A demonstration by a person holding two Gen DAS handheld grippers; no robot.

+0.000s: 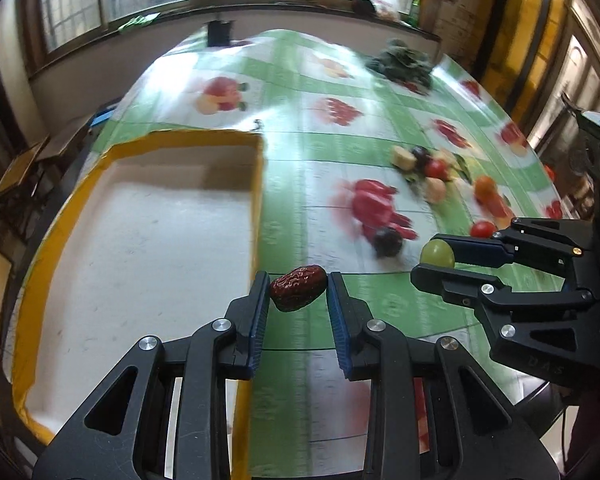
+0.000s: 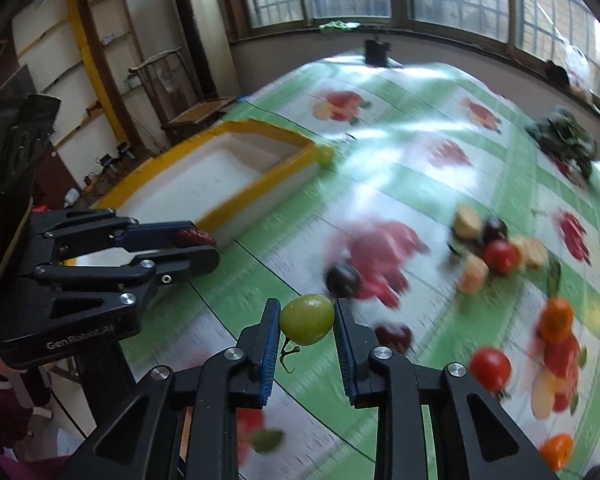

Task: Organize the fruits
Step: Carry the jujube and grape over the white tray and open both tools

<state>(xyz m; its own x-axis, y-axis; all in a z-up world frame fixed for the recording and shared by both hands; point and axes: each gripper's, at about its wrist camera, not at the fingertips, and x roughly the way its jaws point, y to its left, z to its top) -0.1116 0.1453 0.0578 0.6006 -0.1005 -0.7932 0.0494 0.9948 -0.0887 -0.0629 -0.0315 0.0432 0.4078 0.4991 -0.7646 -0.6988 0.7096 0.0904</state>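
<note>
**Both grippers loaded: a date on the left, a grape on the right**

The left gripper [image 1: 298,294] has its blue pads narrowed around a wrinkled red date [image 1: 298,293]. The left pad presses the fruit's side; on the right a thin gap may show, so full contact there is hard to judge. The date hangs off the cloth, just past the right-hand rim of the yellow-edged tray [image 1: 256,216], whose white floor shows bare.

Over to the right gripper [image 2: 307,320]: fingers closed to grape width, a green grape [image 2: 307,319] pinched between the pads, its little stem dangling below. From the left wrist view the same grape [image 1: 437,253] sits at the fingertips, held above the tablecloth [image 1: 332,148] near its right edge.

Still loose on the cloth: a dark plum [image 2: 343,280] just ahead of the grape, a cluster with a cherry tomato [image 2: 499,256] and pale fruit pieces farther right, a second tomato [image 2: 490,368] and an orange [image 2: 556,318] toward the near right edge. A second green grape [image 2: 325,155] rests against the tray's far corner. Motion blur softens the cloth.
</note>
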